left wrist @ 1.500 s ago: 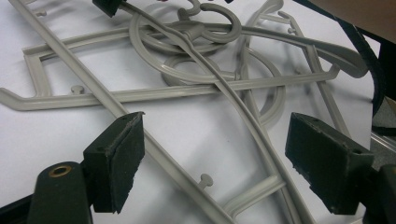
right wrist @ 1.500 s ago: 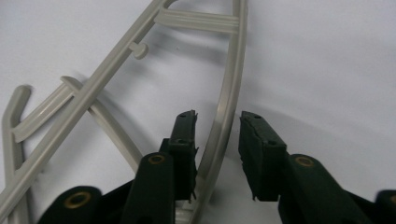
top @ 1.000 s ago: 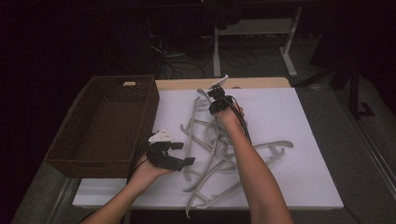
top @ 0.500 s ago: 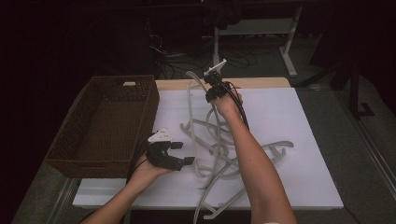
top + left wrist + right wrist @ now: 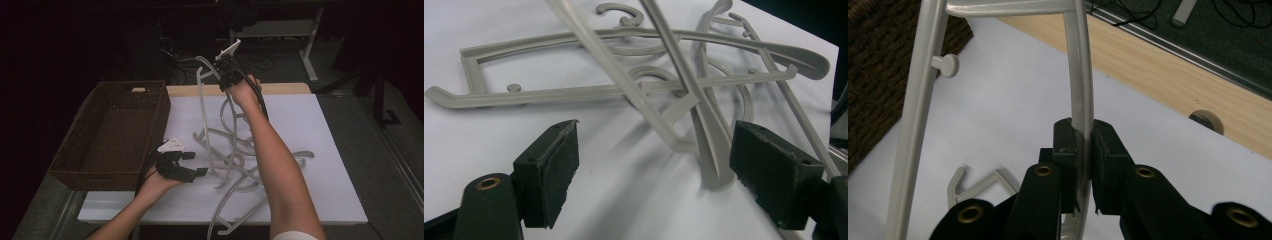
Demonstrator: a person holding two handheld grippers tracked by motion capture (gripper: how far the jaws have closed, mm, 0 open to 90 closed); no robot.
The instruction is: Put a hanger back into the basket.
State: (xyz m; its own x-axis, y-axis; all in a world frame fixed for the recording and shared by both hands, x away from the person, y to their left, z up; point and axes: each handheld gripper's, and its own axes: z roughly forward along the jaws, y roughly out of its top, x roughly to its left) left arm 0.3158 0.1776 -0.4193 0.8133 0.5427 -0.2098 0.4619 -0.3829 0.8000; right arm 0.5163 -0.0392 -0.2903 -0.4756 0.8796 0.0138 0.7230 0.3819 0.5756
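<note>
At the left of the high view a dark woven wicker basket [image 5: 112, 132], rectangular and deep, sits on the white surface [image 5: 325, 125]. Just right of its near corner the left gripper [image 5: 192, 163] rests low, its jaws standing wide with nothing between them; in the left gripper view the tips of the grey plastic hangers [image 5: 634, 90] lie past the black pads.

Those hangers form a tangled pile [image 5: 235, 160] in the middle of the surface: flat, smooth, matte bars with curved hooks and small round pegs, crossing at all angles.

Right of the basket's far end, the right gripper [image 5: 226, 64] is raised above the pile with one lifted hanger [image 5: 202, 115] clamped in its jaws, which have just been closing on a thin curved bar of it [image 5: 1082, 100]. The lifted hanger's long axis runs nearly upright, its lower end down among the pile and its top at the gripper.
</note>
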